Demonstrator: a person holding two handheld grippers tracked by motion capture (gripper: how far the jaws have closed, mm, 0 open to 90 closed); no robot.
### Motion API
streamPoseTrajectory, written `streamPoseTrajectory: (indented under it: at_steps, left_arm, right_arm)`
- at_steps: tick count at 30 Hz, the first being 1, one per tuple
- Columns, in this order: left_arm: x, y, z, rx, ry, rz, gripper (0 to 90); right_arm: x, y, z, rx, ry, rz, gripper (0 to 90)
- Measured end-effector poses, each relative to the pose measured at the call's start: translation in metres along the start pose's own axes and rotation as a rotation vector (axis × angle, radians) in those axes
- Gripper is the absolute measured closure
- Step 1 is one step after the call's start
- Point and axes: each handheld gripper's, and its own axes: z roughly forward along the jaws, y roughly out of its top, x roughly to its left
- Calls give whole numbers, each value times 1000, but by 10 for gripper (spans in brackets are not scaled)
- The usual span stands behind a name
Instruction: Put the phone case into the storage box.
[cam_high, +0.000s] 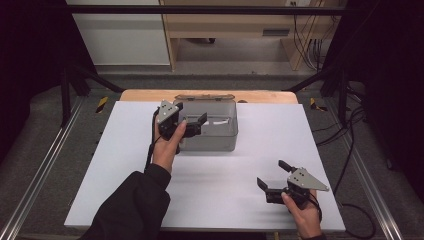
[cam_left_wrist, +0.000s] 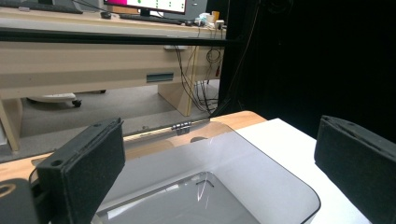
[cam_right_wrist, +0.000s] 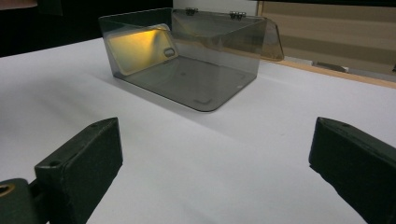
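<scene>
A clear grey plastic box (cam_high: 210, 132) stands at the middle back of the white board (cam_high: 125, 165), its hinged lid (cam_high: 205, 98) tipped open to the rear. My left gripper (cam_high: 190, 113) hovers over the box's left rim, open, with nothing between the jaws. In the left gripper view, that gripper (cam_left_wrist: 219, 172) looks down into the box (cam_left_wrist: 280, 172), which seems empty. My right gripper (cam_high: 273, 173) is open just above the board at the front right, well apart from the box. The right gripper view has the box (cam_right_wrist: 187, 74) ahead, beyond the open right gripper (cam_right_wrist: 215, 163), with the lid (cam_right_wrist: 224, 25) up.
The board lies on a wooden table (cam_high: 150, 95) whose edge shows behind it. Beyond stand a light wooden desk (cam_high: 225, 25) and hanging cables (cam_high: 307, 45). Metal rails (cam_high: 45, 165) and black frame posts (cam_high: 65, 95) flank the table.
</scene>
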Motion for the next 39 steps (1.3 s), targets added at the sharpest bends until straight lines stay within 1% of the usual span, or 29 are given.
streamPoseTrajectory:
  at_steps: [3,13,25,39]
  left_arm:
    - [1,1,-1,-9,-8,9,14]
    - [7,6,-8,-25,-11,14,13]
    - [19,14,-21,-43,1,12,13]
    - [36,22,-40,-66,24,10,10]
  right_arm:
    - [0,0,0,1,1,1,31]
    - [0,0,0,-1,1,0,30]
    - [1,0,0,-1,3,-1,30]
    - [2,0,1,9,1,-3,31]
